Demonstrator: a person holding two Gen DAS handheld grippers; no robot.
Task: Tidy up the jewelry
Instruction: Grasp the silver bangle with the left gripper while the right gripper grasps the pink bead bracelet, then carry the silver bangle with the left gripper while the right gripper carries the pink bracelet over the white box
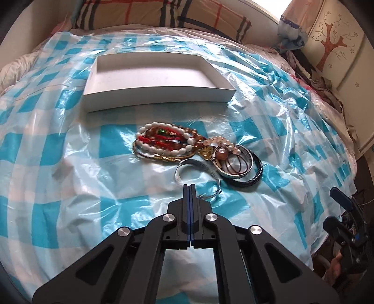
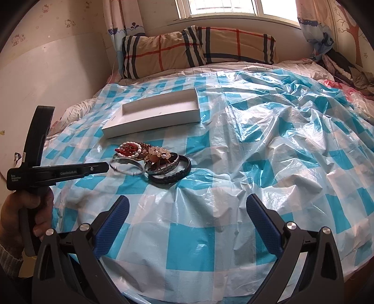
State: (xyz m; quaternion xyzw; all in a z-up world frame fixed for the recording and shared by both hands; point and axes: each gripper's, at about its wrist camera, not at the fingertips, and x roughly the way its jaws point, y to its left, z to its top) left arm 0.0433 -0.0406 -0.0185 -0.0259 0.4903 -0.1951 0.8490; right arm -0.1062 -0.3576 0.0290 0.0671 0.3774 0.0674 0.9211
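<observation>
Jewelry lies heaped on a blue-checked plastic sheet point(image 1: 70, 152): a white bead bracelet point(image 1: 149, 148) over red cord, a thin silver bangle point(image 1: 211, 170) point(image 2: 127, 161), a wide patterned bangle point(image 1: 236, 175) point(image 2: 163, 171) and a black braided bracelet point(image 1: 256, 173) point(image 2: 174, 176). Behind the heap an empty white shallow box point(image 1: 159, 94) point(image 2: 152, 125) sits with its top open. My left gripper point(image 1: 189, 186) point(image 2: 108, 166) is shut, its tips meeting the near rim of the silver bangle. My right gripper point(image 2: 187, 201) stands open over bare sheet, short of the heap.
The sheet covers a bed. Plaid pillows point(image 2: 198, 49) lie along the head under a window point(image 2: 233, 9). Crumpled clothes point(image 2: 346, 72) pile at the far right. A wall point(image 2: 58, 70) runs along the left side. A hand point(image 2: 25, 210) holds the left gripper's handle.
</observation>
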